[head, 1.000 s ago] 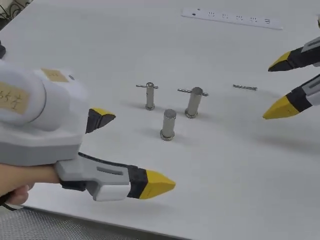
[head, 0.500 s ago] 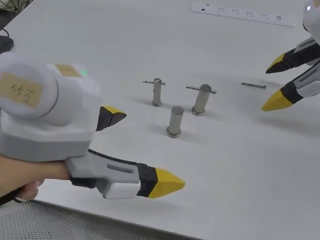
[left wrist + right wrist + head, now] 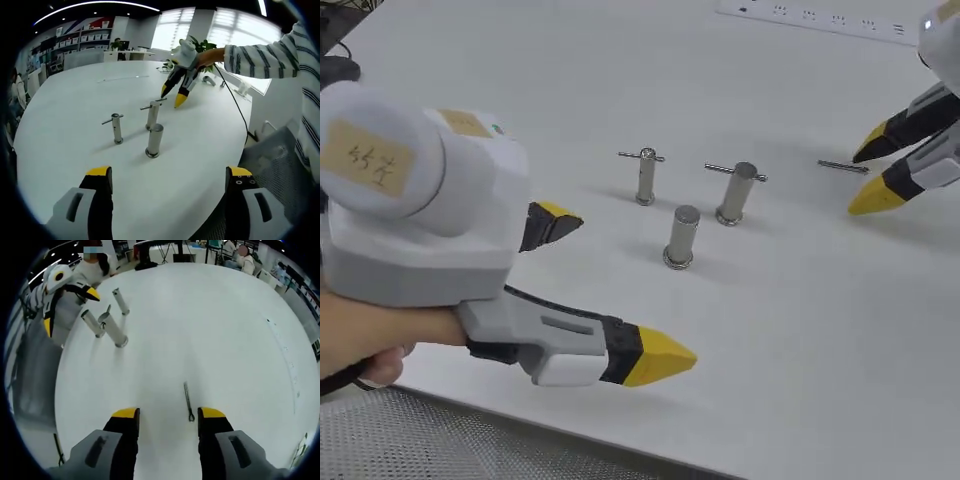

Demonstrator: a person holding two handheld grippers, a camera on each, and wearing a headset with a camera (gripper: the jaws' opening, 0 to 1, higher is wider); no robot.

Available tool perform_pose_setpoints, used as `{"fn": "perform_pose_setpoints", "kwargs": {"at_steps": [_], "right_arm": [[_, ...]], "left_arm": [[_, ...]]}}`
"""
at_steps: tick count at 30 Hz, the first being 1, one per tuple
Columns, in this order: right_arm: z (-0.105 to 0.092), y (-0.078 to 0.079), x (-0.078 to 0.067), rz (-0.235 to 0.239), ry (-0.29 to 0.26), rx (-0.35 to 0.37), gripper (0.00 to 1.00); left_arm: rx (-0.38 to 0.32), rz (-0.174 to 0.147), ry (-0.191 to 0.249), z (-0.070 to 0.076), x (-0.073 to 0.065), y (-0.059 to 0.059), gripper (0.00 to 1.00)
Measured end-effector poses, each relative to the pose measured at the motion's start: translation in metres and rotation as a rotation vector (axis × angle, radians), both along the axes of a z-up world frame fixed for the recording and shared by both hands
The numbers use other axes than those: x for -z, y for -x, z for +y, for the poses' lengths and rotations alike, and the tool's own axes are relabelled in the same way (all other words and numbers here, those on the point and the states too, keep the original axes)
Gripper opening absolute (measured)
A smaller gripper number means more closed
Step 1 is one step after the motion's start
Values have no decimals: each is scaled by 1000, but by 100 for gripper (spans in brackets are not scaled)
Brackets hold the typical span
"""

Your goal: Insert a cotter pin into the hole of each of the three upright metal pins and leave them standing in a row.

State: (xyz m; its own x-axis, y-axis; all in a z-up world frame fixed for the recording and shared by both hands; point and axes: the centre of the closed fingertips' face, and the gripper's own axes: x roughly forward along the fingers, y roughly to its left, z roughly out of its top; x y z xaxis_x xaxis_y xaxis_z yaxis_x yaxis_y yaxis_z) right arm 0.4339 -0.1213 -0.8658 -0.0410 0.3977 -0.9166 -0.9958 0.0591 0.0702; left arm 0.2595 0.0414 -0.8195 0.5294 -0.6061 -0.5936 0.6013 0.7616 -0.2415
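Note:
Three upright metal pins stand mid-table. The left pin (image 3: 646, 177) and the right pin (image 3: 735, 193) each carry a cotter pin through the top. The front pin (image 3: 681, 237) has none. A loose cotter pin (image 3: 842, 167) lies flat on the table, just off the tips of my right gripper (image 3: 868, 172), which is open. In the right gripper view the cotter pin (image 3: 188, 401) lies between the jaws of that gripper (image 3: 167, 414), near the right one. My left gripper (image 3: 625, 290) is open and empty, held left of and nearer than the pins (image 3: 154, 141).
A white power strip (image 3: 820, 18) lies along the far edge of the white table (image 3: 800, 340). The table's near edge runs under my left gripper, with grey mesh (image 3: 420, 440) below it. A person's striped sleeve (image 3: 270, 50) holds the right gripper.
My right gripper has come closer to the loose cotter pin, its jaws a little narrower. The head camera shifted; the three pins stand as before, and the left gripper has barely moved.

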Motion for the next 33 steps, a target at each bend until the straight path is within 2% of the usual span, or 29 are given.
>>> {"fn": "perform_pose_setpoints", "kwargs": {"at_steps": [3, 9, 11, 15, 18, 23, 30, 33], "right_arm": [[0, 0, 0, -4, 16, 8, 46], [-3, 2, 1, -45, 76, -37, 39], [-5, 1, 2, -75, 110, -72, 37], [-3, 7, 1, -64, 126, -77, 34], [-4, 3, 2, -63, 142, -84, 32], [-4, 2, 2, -59, 160, -46, 28], [-1, -10, 4, -65, 171, 1, 14], [-2, -15, 5, -88, 181, 8, 7]], "left_arm": [[-2, 6, 2, 1, 1, 0, 92], [-7, 6, -1, 2, 2, 1, 91], [-9, 6, 1, 3, 2, 0, 90], [-14, 7, -4, 3, 3, 0, 91], [-19, 7, -6, 4, 4, 0, 90], [-35, -14, 8, 6, 0, -4, 86], [-35, -3, 2, 7, 3, -3, 87], [-43, -2, 4, 7, 4, -3, 87]]}}
